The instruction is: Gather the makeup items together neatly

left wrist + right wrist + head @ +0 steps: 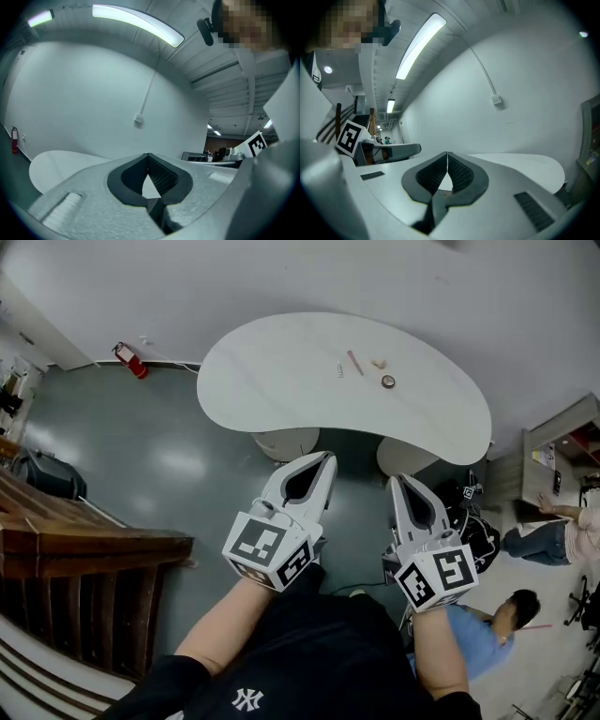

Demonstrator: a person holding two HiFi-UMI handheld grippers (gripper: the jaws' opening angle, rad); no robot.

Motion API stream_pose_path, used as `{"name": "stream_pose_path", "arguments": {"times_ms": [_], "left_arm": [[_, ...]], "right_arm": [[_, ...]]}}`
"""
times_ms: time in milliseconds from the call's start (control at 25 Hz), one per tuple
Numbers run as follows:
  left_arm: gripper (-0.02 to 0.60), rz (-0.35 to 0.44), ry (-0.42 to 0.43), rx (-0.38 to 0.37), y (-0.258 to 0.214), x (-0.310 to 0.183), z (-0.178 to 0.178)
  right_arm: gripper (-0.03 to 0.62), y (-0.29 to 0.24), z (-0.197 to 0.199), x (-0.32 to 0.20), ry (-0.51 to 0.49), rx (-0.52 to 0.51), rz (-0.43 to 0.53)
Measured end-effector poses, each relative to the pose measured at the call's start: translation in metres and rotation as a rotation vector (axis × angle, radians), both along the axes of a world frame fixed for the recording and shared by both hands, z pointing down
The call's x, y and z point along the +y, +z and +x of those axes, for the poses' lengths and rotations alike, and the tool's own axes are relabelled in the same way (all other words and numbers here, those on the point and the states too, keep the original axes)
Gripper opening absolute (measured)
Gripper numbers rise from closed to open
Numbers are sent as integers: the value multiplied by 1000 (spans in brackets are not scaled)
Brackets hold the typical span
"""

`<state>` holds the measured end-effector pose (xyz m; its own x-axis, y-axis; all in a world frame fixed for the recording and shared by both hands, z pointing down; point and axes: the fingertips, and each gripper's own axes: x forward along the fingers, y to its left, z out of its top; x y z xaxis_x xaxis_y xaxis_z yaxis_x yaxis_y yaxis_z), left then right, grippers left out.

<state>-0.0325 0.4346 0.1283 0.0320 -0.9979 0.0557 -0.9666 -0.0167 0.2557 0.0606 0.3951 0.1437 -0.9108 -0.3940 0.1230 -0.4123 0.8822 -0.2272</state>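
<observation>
Jaws pressed together on nothing on both left gripper (327, 458) and right gripper (395, 482), held short of the counter's (253, 371) near edge; the makeup bits (pink stick (354, 363), beige piece (379, 363), round pot (388, 382)) lie near each other but apart, right of the counter's middle. Risk: they look small and light — a nudge from unopened jaws could roll the stick or pot off line instead of gripping it. Plenty of bare counter around them, widest to the left, so edges aren't tight — just the pedestals (286, 442) under the near edge to clear.
</observation>
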Motion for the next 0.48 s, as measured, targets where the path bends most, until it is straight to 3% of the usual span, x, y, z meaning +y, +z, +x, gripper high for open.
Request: {"name": "stream_pose_path", "arguments": {"times_ms": [200, 480], "left_arm": [[8, 1, 55, 14, 1, -27, -33], [8, -10, 102, 26, 8, -56, -47]], "right_arm": [[15, -3, -37, -16, 36, 27, 17], [15, -4, -62, -47, 62, 45, 28]]}}
